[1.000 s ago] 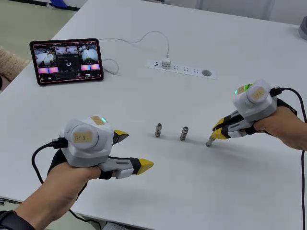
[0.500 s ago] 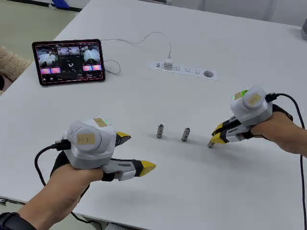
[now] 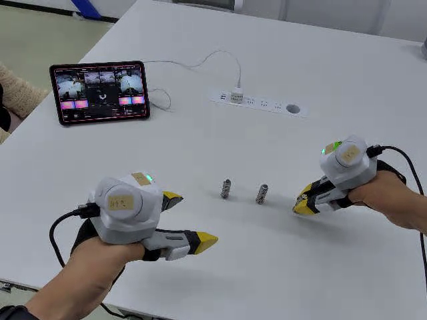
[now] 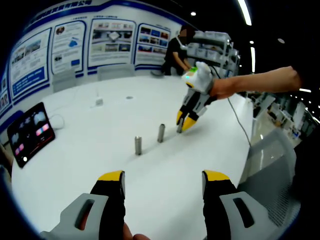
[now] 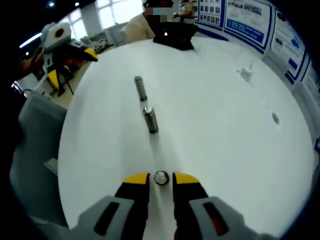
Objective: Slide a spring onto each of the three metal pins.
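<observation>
Brings the third pin (image 5: pixel 161 177) down to the tabletop (image 3: pixel 267 273) in the near-closed right gripper (image 3: pixel 301 201) (left gripper (image 4: pixel 163 176) gaping, empty), likely the last.

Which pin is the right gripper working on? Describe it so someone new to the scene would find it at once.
On the white table, in front of the power strip, three pins stand in a short row. It is the end pin, the one farthest from the tablet. It alone sits between the right gripper's yellow tips; the middle pin and the near-tablet pin stand free.
</observation>
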Demonstrator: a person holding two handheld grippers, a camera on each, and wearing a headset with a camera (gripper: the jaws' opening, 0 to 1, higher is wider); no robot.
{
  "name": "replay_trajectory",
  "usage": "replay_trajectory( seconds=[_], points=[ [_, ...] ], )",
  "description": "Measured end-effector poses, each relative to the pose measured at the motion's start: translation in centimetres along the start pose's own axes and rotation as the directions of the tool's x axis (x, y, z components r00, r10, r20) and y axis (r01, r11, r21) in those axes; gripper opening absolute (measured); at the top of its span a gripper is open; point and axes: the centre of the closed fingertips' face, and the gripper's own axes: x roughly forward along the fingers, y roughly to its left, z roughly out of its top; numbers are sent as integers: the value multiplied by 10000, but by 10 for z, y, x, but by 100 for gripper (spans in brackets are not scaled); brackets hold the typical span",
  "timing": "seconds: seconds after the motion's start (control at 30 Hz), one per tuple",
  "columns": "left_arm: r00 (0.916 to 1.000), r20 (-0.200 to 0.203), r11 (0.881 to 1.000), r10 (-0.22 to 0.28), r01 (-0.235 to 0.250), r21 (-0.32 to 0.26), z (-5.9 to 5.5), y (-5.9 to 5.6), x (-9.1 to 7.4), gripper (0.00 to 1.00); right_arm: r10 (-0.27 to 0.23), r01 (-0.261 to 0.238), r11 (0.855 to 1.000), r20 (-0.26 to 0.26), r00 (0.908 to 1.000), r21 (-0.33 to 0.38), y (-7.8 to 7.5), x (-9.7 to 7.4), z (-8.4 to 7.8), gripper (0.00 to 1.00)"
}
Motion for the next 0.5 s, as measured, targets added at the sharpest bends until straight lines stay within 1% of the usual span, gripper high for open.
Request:
replay_trajectory(
  seconds=[0.07, 0.13, 0.3, 0.37, 0.5],
  points=[
    [10000, -12, 10000, -14, 14, 19, 0, -1, 1, 64, -49, 49, 10000, -50, 10000, 42, -1, 0, -2, 23],
    [10000, -17, 10000, -28, 28, 21, 1, -1, 2, 64, -82, 82, 10000, -9, 10000, 46, -1, -1, -4, 24],
    [10000, -12, 10000, -63, 63, 37, 2, -2, 4, 64, -182, 179, 9992, 84, 9998, 367, -3, -2, -10, 29],
    [10000, -4, 10000, -75, 75, 46, 2, -3, 4, 64, -201, 190, 9983, 184, 9996, 543, -3, -3, -12, 30],
    [10000, -11, 9999, -82, 83, 67, 3, -3, 6, 64, -267, 203, 9939, 576, 9980, 1085, -3, -7, -13, 32]
  ],
)
